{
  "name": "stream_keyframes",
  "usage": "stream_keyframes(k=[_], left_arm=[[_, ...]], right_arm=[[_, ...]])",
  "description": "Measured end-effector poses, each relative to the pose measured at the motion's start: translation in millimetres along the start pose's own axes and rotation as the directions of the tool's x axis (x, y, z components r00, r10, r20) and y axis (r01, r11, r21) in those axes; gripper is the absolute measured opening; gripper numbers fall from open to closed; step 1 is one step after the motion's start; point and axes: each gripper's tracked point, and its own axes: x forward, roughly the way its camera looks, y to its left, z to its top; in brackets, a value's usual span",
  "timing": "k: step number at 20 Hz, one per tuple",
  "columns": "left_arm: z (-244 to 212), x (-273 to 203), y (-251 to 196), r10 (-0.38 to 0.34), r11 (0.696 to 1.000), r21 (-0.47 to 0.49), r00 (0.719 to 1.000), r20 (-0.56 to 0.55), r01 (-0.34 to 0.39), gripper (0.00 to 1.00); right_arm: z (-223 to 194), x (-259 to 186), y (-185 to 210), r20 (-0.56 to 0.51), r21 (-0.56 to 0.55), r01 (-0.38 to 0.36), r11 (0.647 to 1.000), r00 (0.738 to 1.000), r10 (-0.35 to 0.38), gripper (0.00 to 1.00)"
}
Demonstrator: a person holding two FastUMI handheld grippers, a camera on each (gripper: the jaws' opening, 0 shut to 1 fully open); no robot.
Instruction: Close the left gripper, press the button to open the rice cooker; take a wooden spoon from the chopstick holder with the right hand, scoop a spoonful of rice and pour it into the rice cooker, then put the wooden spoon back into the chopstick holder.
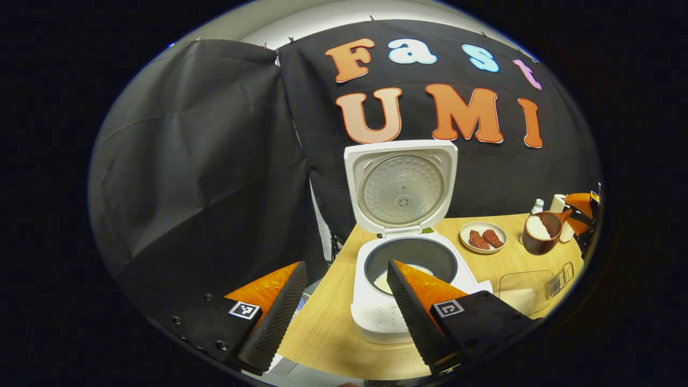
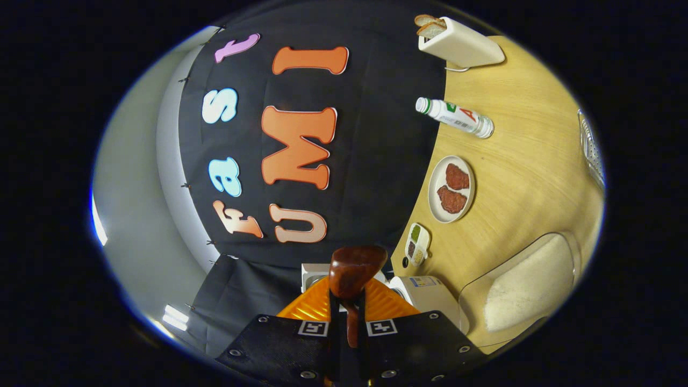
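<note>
Meanwhile the right gripper [image 2: 346, 317] pinches the spoon [image 2: 352, 271] handle — its bowl, heaped with rice, sits right of the open cooker [image 1: 411, 258]. Left gripper [image 1: 344, 279] — fingers spread, empty — hangs before the cooker.

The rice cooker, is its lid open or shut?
Open. In the left gripper view the rice cooker has its lid standing straight up, and you can see some rice inside the pot.
</note>
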Motion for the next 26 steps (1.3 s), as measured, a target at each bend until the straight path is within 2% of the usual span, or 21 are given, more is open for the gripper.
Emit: stream_keyframes(k=[9,13,15,20,26], left_arm=[[-25,7,85,0.118,0.992,-0.049,0.993,-0.02,-0.119,1.0],[-40,9,118,0.159,0.985,-0.068,0.986,-0.046,-0.162,1.0],[-47,10,129,0.166,0.982,-0.078,0.984,-0.063,-0.17,0.99],[-56,16,139,0.167,0.981,-0.079,0.982,-0.092,-0.175,0.99],[-59,21,138,0.15,0.984,-0.078,0.983,-0.102,-0.158,0.99]], right_arm=[[-83,93,25,-0.122,-0.059,0.018,0.998,0.992,-0.026,0.11],[-116,124,19,-0.149,-0.174,0.063,0.983,0.985,-0.09,0.12],[-124,134,15,-0.147,-0.257,0.085,0.963,0.981,-0.126,0.12],[-133,157,17,-0.111,-0.473,0.122,0.873,0.974,-0.196,0.11],[-149,166,25,-0.097,-0.7,0.102,0.707,0.967,-0.236,0.11]])
